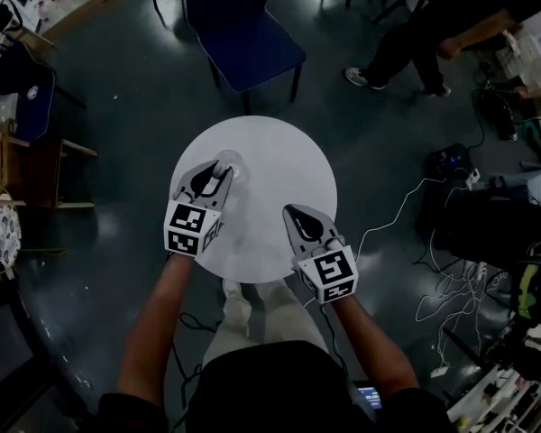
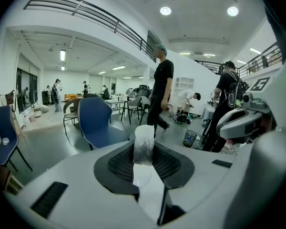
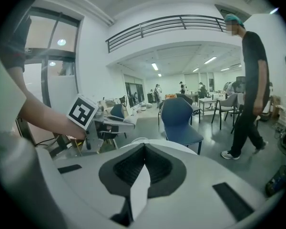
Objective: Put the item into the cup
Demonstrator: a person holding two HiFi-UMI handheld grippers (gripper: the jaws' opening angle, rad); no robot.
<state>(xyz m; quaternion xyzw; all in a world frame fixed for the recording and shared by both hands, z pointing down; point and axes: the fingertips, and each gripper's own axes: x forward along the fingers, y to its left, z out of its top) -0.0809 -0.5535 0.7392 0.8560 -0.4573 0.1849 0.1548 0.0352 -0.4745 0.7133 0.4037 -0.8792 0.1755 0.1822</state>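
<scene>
left hand-held gripper holds the item right by the cup

the left hand-held gripper [image 1: 218,176] is half closed on the item [image 2: 144,144], a small pale thing like a little bag. the item's long side sticks up out past the jaw tips. in the head view a clear round thing, likely the cup [image 1: 232,161], sits on the white desk [image 1: 284,165] just ahead of those tips. i cannot tell if the item is over the cup's mouth. so the cup lies straight in front of the left side, which is much nearer to it. the right hand-held gripper [image 3: 143,149] has its jaws closed together with nothing in them, and it sits off to the right, well apart from the cup.
</scene>
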